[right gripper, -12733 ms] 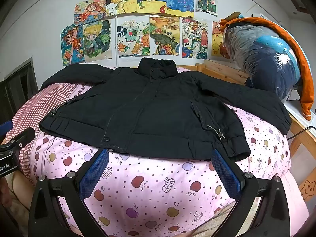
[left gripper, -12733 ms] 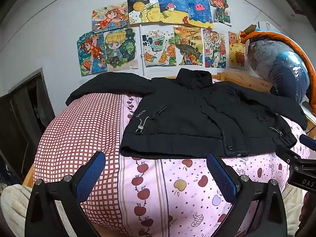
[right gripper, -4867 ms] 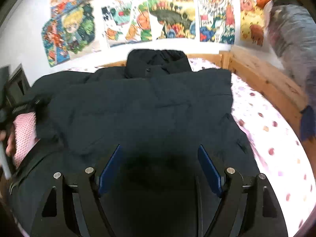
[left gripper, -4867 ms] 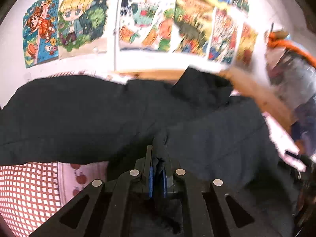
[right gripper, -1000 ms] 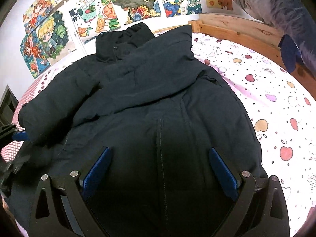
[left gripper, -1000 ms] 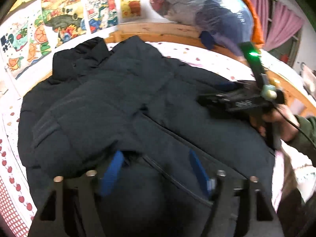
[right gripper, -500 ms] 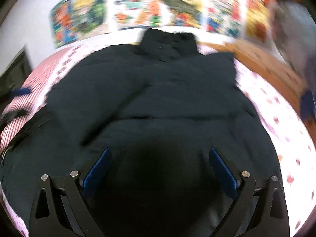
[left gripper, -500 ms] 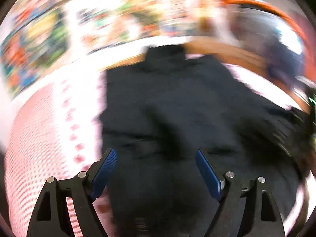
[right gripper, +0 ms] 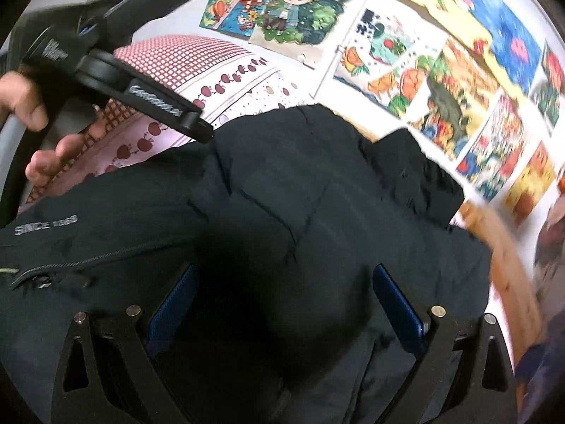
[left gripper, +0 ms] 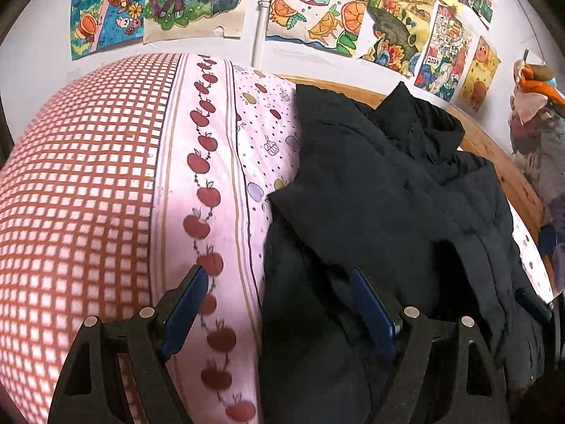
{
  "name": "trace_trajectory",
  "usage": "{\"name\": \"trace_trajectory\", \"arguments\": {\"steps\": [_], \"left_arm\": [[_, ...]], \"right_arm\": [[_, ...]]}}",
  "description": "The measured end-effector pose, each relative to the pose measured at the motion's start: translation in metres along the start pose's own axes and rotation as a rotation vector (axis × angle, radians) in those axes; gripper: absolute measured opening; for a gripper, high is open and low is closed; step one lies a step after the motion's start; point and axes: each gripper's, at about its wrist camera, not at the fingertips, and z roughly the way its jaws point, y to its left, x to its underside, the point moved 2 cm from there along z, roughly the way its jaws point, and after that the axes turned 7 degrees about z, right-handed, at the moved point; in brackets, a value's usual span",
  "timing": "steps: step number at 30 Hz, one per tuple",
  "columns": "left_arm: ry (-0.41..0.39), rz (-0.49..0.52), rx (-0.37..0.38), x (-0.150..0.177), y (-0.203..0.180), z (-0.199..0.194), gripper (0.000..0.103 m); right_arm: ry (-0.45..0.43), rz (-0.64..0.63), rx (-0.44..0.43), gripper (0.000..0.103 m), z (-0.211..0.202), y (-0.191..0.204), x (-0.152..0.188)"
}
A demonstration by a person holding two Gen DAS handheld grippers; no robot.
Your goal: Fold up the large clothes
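Observation:
The black jacket (left gripper: 381,194) lies on the bed with both sleeves folded over its front and its collar (left gripper: 420,123) toward the wall. My left gripper (left gripper: 277,312) is open and hovers at the jacket's left edge: one pad is over the quilt, the other over black fabric. In the right wrist view the jacket (right gripper: 282,205) fills the frame. My right gripper (right gripper: 286,307) is open above the jacket's lower body, its jaws closing; fabric lies under the gap and no pad presses on it. A hand holds the left gripper (right gripper: 141,84) at the upper left.
The quilt (left gripper: 88,194), red-checked with a pink apple-print band, covers the bed left of the jacket. A wooden bed rail (left gripper: 494,152) runs behind it below a wall of drawings (left gripper: 317,7). A bundle of wrapped bedding (left gripper: 536,148) stands at the far right.
Both views have rolled and swung left. The left gripper went from over the jacket's middle to its left edge. The right gripper's pads stand closer together, and the left gripper now shows in its view.

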Motion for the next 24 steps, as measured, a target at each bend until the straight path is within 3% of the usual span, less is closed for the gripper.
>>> {"name": "trace_trajectory", "arguments": {"steps": [3, 5, 9, 12, 17, 22, 24], "left_arm": [[0.015, -0.025, 0.028, -0.002, 0.003, 0.012, 0.081], [0.033, -0.031, 0.035, -0.003, 0.004, 0.019, 0.081], [0.017, -0.011, 0.026, -0.005, -0.002, 0.019, 0.081], [0.005, 0.016, 0.013, -0.006, -0.009, 0.018, 0.081], [-0.013, 0.057, -0.015, -0.007, -0.019, 0.014, 0.081], [-0.038, 0.097, -0.037, -0.004, -0.026, 0.005, 0.081], [-0.055, 0.118, -0.046, -0.005, -0.030, -0.001, 0.081]], "right_arm": [[-0.025, 0.019, -0.015, 0.044, -0.009, -0.003, -0.004], [-0.064, 0.039, 0.004, 0.032, -0.022, -0.009, -0.007], [-0.154, 0.117, 0.136, 0.015, -0.058, -0.057, -0.010], [-0.182, 0.198, 0.229, 0.012, -0.072, -0.105, -0.007], [-0.157, 0.384, 0.310, 0.011, -0.069, -0.184, 0.014], [0.002, 0.532, 0.255, 0.014, -0.026, -0.223, 0.067], [0.058, 0.570, 0.256, 0.024, -0.017, -0.228, 0.087]]}}
